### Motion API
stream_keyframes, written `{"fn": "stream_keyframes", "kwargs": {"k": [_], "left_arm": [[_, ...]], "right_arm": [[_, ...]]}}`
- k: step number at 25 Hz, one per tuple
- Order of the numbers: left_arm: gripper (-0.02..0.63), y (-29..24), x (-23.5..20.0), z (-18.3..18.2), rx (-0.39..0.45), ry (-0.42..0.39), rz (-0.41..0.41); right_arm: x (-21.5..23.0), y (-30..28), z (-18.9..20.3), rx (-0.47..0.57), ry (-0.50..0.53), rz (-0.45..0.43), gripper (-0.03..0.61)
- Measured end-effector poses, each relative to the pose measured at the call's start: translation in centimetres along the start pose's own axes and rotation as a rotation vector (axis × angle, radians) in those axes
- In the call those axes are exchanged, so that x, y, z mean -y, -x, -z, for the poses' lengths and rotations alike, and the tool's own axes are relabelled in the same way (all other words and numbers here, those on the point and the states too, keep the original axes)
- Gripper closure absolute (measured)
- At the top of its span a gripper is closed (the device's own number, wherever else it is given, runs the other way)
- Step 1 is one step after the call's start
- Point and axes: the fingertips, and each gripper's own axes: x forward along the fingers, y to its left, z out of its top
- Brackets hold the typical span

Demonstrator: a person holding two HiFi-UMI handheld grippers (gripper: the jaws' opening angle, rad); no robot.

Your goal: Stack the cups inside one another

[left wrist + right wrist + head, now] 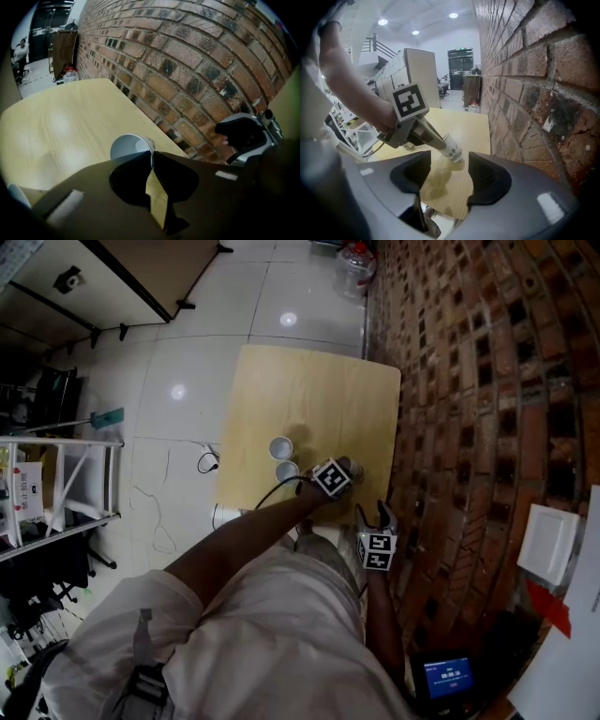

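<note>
Head view: left gripper [349, 467] works near the table's [281, 381] wall-side edge. Far cup [281, 447] and near cup [287, 470] stand just beside it, mouths up, easily knocked. Right gripper [380, 516] hangs off the near corner.

Left gripper view: jaws pinch only the held cup's [129, 146] thin rim; it may crumple or swing loose.

Right gripper view: jaws wide apart, empty. Held cup tilts low over the tabletop, with the brick wall [534, 70] close. A drop could roll over the edge.

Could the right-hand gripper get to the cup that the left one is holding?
Probably yes: the right gripper is open and the cup lies straight ahead across the table, though the left gripper is clamped on its rim.
</note>
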Motion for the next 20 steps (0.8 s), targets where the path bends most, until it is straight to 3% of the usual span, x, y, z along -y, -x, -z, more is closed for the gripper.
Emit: {"fn": "stream_keyframes", "kwargs": {"k": [6, 12, 20], "left_arm": [[0.574, 2.4, -0.4, 0.5, -0.070, -0.213, -0.149], [0.574, 3.9, -0.3, 1.7, -0.130, -0.391, -0.249], [0.574, 3.0, -1.4, 5.3, -0.364, -0.721, -0.387]], "right_arm": [[-0.5, -0.4, -0.5, 0.010, 0.011, -0.019, 0.324], [-1.0, -0.9, -0.8, 0.018, 0.021, -0.039, 0.325], [-1.2, -1.3, -1.4, 0.027, 0.024, -0.053, 0.325]]}}
